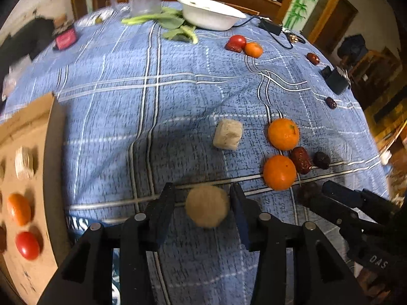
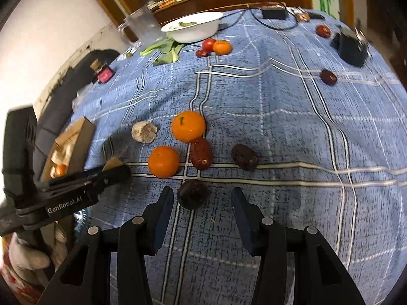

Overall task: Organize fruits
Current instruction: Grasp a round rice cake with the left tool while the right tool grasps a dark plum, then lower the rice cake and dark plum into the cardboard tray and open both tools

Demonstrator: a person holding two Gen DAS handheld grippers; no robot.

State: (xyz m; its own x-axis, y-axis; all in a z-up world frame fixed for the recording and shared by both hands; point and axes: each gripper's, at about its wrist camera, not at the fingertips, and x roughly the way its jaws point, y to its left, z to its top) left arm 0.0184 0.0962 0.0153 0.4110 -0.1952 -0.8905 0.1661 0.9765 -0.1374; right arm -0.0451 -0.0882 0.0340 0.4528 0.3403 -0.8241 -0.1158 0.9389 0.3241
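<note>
Left gripper [image 1: 206,204]: fingers spread, bracketing a blurred tan round piece [image 1: 207,206]; contact cannot be judged. Right gripper [image 2: 202,204]: fingers spread above the blue checked cloth [image 2: 279,117], a dark date [image 2: 192,193] between them, nearer the left finger. Beyond lie two oranges [image 2: 188,126], a red date [image 2: 201,153] and another dark date [image 2: 245,157]. Cardboard tray [image 1: 38,127] at left holds an orange [image 1: 19,209] and tomato [image 1: 27,245].
</note>
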